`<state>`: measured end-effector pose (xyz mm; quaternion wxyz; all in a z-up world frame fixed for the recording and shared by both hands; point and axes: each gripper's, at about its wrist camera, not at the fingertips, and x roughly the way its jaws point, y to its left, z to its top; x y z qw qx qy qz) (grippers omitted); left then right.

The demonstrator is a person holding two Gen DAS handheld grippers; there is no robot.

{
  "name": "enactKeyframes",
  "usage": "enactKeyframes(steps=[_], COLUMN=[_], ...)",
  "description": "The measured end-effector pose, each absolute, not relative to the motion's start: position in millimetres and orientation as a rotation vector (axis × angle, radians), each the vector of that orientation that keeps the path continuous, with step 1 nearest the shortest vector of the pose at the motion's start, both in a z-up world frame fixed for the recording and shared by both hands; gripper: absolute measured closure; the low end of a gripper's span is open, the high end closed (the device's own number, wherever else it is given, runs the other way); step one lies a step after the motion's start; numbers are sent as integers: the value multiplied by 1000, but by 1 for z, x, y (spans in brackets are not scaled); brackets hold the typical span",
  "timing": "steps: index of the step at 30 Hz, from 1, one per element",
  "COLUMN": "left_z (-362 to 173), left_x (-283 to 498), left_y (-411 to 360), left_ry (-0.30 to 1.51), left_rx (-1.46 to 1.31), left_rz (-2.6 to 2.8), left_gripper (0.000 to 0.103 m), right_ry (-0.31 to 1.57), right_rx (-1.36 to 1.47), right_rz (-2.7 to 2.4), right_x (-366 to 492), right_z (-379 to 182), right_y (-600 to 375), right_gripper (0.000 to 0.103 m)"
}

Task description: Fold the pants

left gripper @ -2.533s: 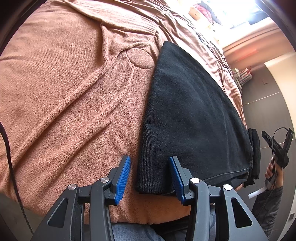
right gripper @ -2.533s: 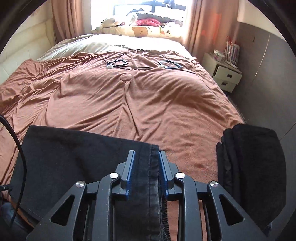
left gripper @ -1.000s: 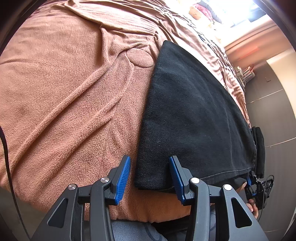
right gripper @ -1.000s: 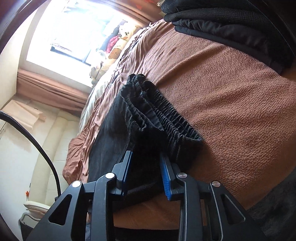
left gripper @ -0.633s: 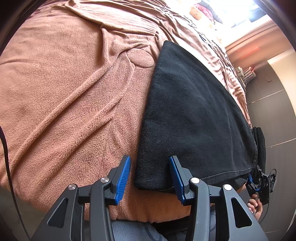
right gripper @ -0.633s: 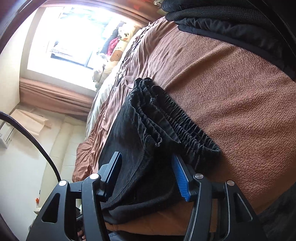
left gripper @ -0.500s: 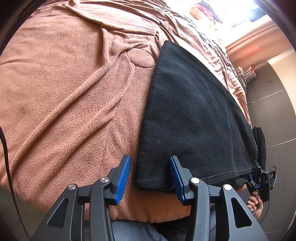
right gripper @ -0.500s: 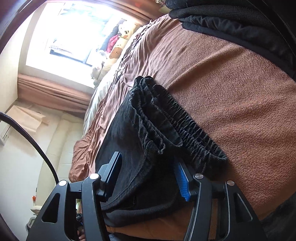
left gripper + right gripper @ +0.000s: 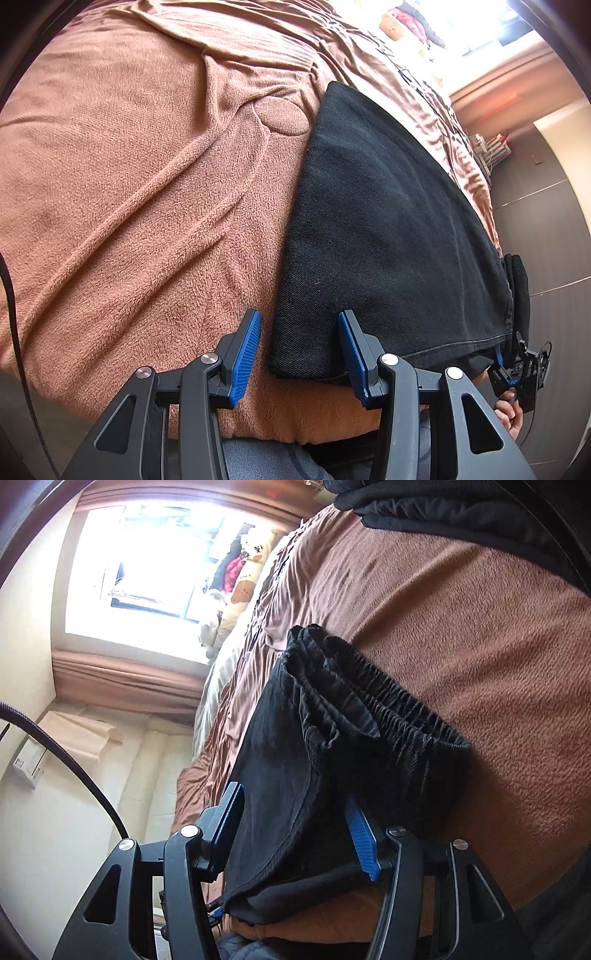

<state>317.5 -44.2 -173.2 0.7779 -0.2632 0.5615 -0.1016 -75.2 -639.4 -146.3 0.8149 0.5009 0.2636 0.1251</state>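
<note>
Pants of black, twill-like cloth (image 9: 388,221) lie folded flat on the brown fleece blanket (image 9: 129,184) at the near edge of the bed, the gathered elastic waistband (image 9: 388,709) at one end and the smooth folded edge at the other. By the look of it the fabric is soft, limp and fairly light, thick enough in its layers to hold a crease but sure to sag and slide apart if lifted by one layer only; the blanket's nap should keep it from slipping. Sensible holds seem to be the near corners, pinching all layers together, one at the waistband side and one at the fold. The left gripper (image 9: 299,350) points steeply down over the near folded corner, its blue ribbed pads apart, with the corner lying between them but not pinched. The right gripper (image 9: 299,834) is rolled on its side and aimed almost level along the bed, its fingers spread either side of the cloth below the waistband without pressing on it. A second dark folded garment (image 9: 443,502) rests farther along the blanket, well apart.
</note>
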Motion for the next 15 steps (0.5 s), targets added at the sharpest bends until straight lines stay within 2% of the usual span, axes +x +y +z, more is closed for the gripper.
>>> enactKeyframes(steps=[8, 9, 10, 11, 12, 15], left_z=[-171, -170, -168, -167, -167, -168], left_x=[317, 316, 316, 316, 315, 316], left_y=[-46, -48, -50, -51, -52, -51], left_ry=[1212, 1209, 1205, 1203, 1202, 1205], left_rx=[-550, -533, -516, -504, -498, -507], left_rz=[-215, -209, -203, -199, -197, -197], left_gripper=[57, 57, 57, 57, 57, 57], right_ry=[584, 575, 557, 543, 530, 515], right_rx=[1048, 1041, 1035, 1034, 1035, 1018], right_rz=[190, 187, 193, 205, 211, 191], right_x=[-65, -68, -72, -75, -77, -87], right_z=[-142, -138, -132, -126, -121, -108], right_y=[-636, -636, -637, -638, -638, -638], right_gripper=[49, 59, 76, 84, 97, 101])
